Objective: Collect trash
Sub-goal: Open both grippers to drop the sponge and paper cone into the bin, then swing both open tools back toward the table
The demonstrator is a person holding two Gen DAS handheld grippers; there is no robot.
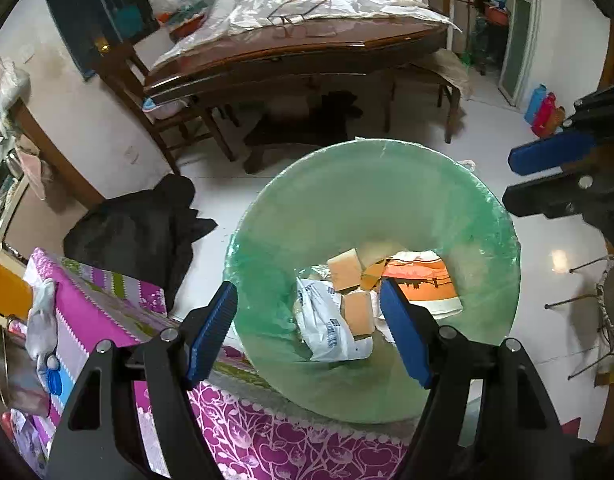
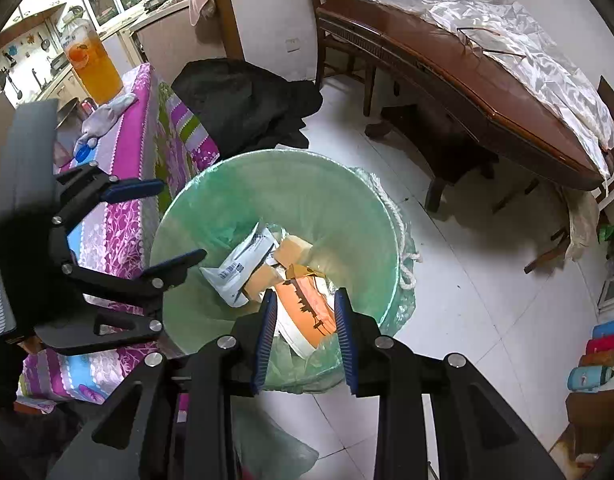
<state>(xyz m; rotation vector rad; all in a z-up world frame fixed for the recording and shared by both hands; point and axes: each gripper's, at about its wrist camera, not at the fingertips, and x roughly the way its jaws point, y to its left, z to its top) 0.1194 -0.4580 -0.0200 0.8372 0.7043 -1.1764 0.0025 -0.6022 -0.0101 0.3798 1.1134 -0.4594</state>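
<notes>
Both your grippers hang empty over the green-lined bin [image 1: 387, 200], left gripper [image 1: 309, 330] wide, right gripper [image 2: 305, 344] narrow; dipping lower could snag the liner

Left wrist view looking steeply down from close above the green-lined bin [image 1: 347, 208], right wrist view likewise [image 2: 307, 184] from the opposite side, both sharing bin, purple tablecloth [image 1: 267, 440], wooden table [image 1: 307, 60]

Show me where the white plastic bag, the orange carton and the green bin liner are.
White plastic bag [image 1: 327, 320], left wrist view, on its printed middle.
Orange carton [image 2: 307, 304], right wrist view, on its orange face.
Green bin liner [image 1: 367, 200], left wrist view, on its bare inner wall.
</notes>
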